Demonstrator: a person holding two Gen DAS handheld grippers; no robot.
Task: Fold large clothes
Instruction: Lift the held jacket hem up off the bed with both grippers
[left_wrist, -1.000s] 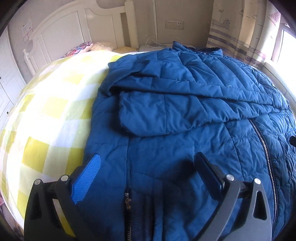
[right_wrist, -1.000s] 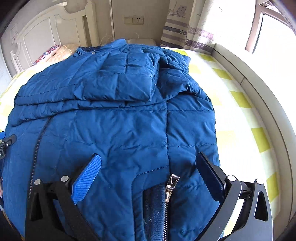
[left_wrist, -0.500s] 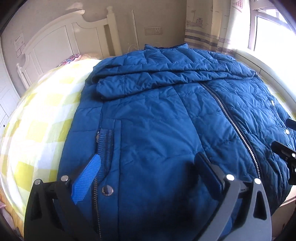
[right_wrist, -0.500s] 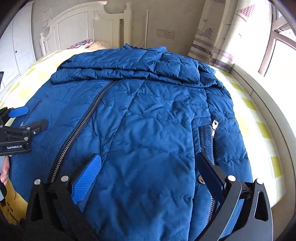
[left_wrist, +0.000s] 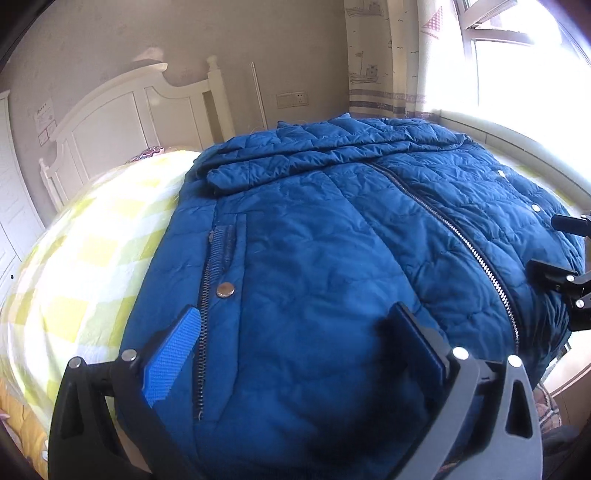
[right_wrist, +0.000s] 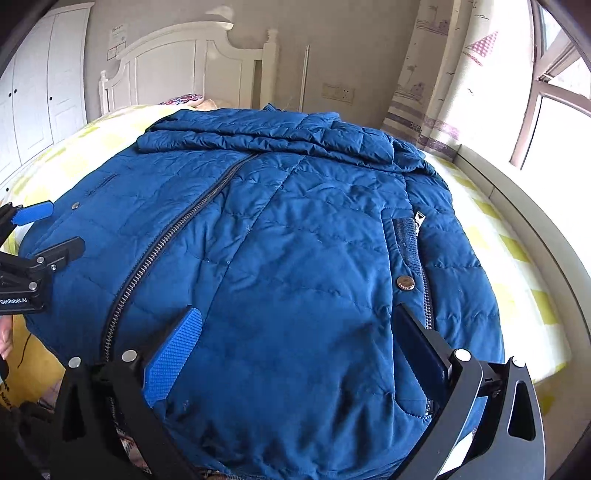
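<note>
A large blue quilted jacket (left_wrist: 332, 240) lies front-up on the bed, zipped, with both sleeves folded across its chest near the collar; it also shows in the right wrist view (right_wrist: 295, 240). My left gripper (left_wrist: 295, 332) is open and empty, above the jacket's hem near the left pocket. My right gripper (right_wrist: 299, 339) is open and empty, above the hem near the right pocket. Each gripper shows at the edge of the other's view: the right one (left_wrist: 565, 258), the left one (right_wrist: 37, 240).
The bed has a yellow-and-white checked sheet (left_wrist: 92, 258) and a white headboard (left_wrist: 122, 122) at the far end. A pillow (right_wrist: 184, 99) lies by the headboard. A window ledge (right_wrist: 517, 206) and curtain (right_wrist: 443, 92) run along the right. White wardrobe doors (right_wrist: 40, 85) stand at the left.
Both grippers have pulled back from over the jacket's middle towards its hem, so more of the jacket and the room show. Both stay open and empty.
</note>
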